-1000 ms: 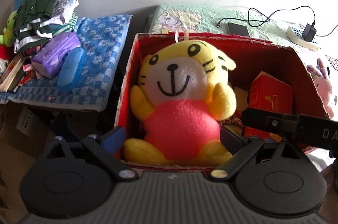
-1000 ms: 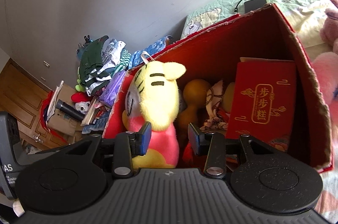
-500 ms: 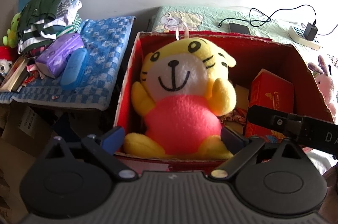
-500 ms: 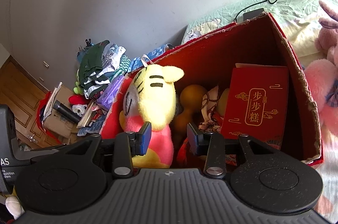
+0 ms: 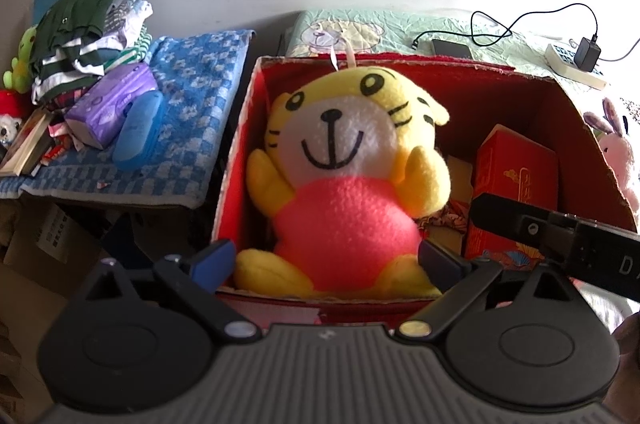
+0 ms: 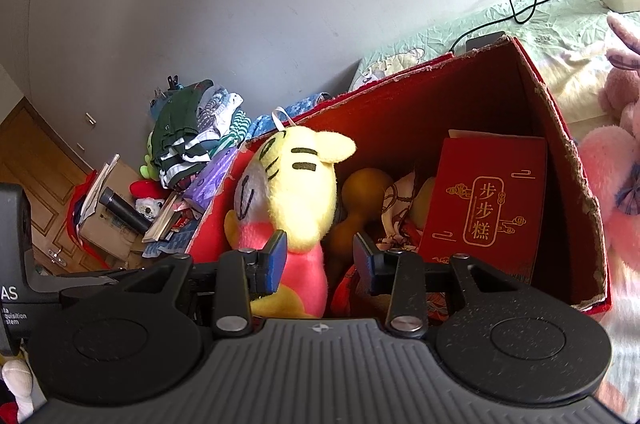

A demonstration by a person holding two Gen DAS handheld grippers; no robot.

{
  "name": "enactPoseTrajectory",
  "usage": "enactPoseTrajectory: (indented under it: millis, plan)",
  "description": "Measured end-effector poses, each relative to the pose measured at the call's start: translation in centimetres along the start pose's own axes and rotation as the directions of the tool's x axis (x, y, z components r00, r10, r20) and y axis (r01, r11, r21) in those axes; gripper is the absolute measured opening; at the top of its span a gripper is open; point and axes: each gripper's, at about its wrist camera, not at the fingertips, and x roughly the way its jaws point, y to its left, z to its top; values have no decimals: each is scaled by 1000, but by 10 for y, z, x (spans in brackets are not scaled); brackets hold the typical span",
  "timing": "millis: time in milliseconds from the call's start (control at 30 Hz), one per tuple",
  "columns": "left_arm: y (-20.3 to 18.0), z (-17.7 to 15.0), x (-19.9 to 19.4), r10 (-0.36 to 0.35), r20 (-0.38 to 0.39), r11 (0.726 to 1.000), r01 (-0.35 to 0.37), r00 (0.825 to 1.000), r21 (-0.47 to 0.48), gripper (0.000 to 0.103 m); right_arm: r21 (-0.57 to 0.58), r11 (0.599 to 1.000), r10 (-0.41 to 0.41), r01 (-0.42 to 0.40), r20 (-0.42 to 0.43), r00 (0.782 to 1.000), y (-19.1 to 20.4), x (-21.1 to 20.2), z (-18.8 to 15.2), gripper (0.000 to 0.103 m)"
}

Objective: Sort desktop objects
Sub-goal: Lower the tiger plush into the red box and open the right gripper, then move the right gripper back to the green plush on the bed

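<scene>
Room: white wall behind, green quilt (image 5: 400, 24) far right.
Left gripper (image 5: 326, 260): jaws wide apart, empty, at near edge of red box (image 5: 560, 96).
Right gripper (image 6: 320, 256): jaws partly apart, empty (over box middle).
Tiger plush (image 5: 344, 176): upright, box left half.
Red packet (image 6: 486, 208): box right side.
</scene>
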Motion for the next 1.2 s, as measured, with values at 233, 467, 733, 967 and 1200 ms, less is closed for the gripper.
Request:
enactPoseTrajectory:
  millis: [233, 467, 733, 967, 1200]
  plan:
    - [-1, -1, 3, -5, 1, 1000, 5, 1000, 9, 98, -14, 1000, -9, 9, 1, 1000, 2, 0, 0, 39]
    - [2, 0, 4, -19, 3, 1000, 19, 1000, 11, 98, -10, 1000, -5, 5, -8, 1000, 2, 1, 0, 41]
    - [3, 2, 2, -29, -1, 999, 29, 1000, 15, 98, -5, 1000, -1, 1, -9, 1000, 0, 3, 1, 47]
    - [3, 7, -5, -23, -1, 1000, 23, 1000, 11, 98, 26, 999, 23, -23, -9, 1000, -7, 7, 5, 47]
    - [2, 14, -25, 19, 38, 998, -17, 999, -61, 99, -31, 999, 39, -39, -16, 999, -8, 1, 19, 48]
